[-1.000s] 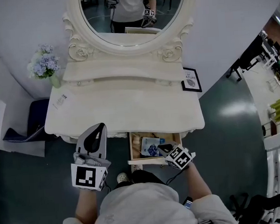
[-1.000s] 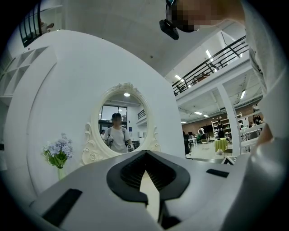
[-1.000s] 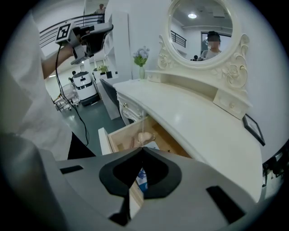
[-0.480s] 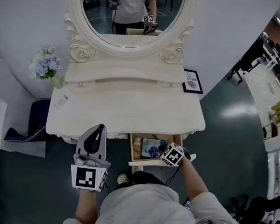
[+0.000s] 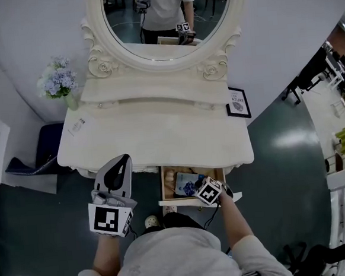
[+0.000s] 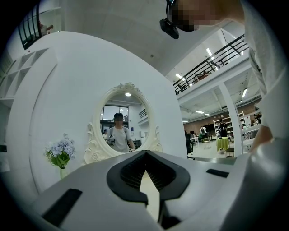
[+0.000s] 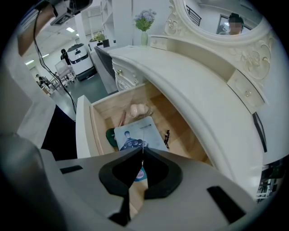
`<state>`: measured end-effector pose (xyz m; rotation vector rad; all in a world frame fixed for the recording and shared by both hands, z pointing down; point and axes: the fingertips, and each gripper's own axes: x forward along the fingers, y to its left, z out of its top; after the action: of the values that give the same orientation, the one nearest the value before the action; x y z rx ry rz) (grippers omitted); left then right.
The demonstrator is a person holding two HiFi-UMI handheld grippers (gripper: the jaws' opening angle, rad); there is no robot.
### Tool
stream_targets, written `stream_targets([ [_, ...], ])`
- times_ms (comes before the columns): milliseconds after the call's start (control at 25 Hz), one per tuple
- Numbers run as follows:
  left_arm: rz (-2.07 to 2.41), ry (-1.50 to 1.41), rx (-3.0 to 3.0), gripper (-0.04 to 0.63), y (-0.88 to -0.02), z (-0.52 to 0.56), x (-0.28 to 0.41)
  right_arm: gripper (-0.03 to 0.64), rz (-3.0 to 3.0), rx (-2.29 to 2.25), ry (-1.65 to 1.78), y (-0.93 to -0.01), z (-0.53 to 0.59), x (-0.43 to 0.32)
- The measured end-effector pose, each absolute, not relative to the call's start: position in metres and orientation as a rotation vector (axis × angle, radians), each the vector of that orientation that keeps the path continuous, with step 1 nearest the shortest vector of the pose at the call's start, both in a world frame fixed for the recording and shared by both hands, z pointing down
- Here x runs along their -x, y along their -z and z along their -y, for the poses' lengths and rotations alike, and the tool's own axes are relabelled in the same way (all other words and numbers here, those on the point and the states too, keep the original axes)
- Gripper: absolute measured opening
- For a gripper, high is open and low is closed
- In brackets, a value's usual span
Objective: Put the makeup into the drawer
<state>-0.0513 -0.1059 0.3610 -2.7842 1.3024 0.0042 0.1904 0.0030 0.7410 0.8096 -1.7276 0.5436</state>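
**Head view.** The drawer (image 5: pixel 177 202) stands pulled out at 6 o'clock of the tabletop (image 5: pixel 154 133). A pale blue packet (image 5: pixel 187 182) shows inside it. The right gripper (image 5: pixel 198 183) points steeply down into the drawer at the packet's 4 o'clock. The left gripper (image 5: pixel 123 157) is held level, well apart at 9 o'clock. The tabletop carries flowers (image 5: pixel 55 81) and a framed picture (image 5: pixel 237 101), and no makeup can be made out on it.

**Left gripper view.** The left gripper (image 6: pixel 145 154) faces the mirror (image 6: pixel 119 126), its jaws closed with nothing between them.

**Right gripper view.** The right gripper (image 7: pixel 143 151) has its jaws together, tips at the packet's (image 7: pixel 135 133) near edge. Whether they pinch it cannot be told. A pink thing (image 7: pixel 137 109) lies at the packet's 12 o'clock and a green thing (image 7: pixel 109 135) at its 9 o'clock.

The task is judged nearly done. What remains is letting go if the packet is held, then withdrawing and perhaps shutting the drawer.
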Motion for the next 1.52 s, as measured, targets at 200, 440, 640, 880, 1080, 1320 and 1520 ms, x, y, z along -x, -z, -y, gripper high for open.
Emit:
stream_targets([
  [200, -1.303, -0.006, 2.782, 0.012, -0.360, 0.107, 0.051, 0.020, 1.721, -0.822, -0.554, -0.742, -0.004, -0.192],
  [440, -1.301, -0.003, 2.781, 0.012, -0.360, 0.107, 0.048, 0.021, 1.717, -0.834, -0.549, -0.741, -0.002, -0.196],
  [640, -1.302, -0.004, 2.777, 0.012, -0.359, 0.109, 0.048, 0.021, 1.799, -0.880, -0.525, -0.722, 0.007, -0.188],
  [880, -1.300, -0.011, 2.778, 0.012, -0.358, 0.110, 0.046, 0.020, 1.927, -0.969, -0.503, -0.694, 0.015, -0.178],
  [1080, -1.295, 0.001, 2.784, 0.012, -0.359, 0.111, 0.044, 0.020, 2.056, -1.154, -0.500, -0.659, 0.035, -0.173],
  [1320, -1.288, -0.016, 2.786, 0.012, -0.359, 0.111, 0.039, 0.020, 2.218, -1.372, -0.471, -0.602, 0.060, -0.165],
  [1520, -1.272, -0.014, 2.785, 0.013, -0.358, 0.110, 0.035, 0.020, 2.316, -1.486, -0.396, -0.557, 0.075, -0.155],
])
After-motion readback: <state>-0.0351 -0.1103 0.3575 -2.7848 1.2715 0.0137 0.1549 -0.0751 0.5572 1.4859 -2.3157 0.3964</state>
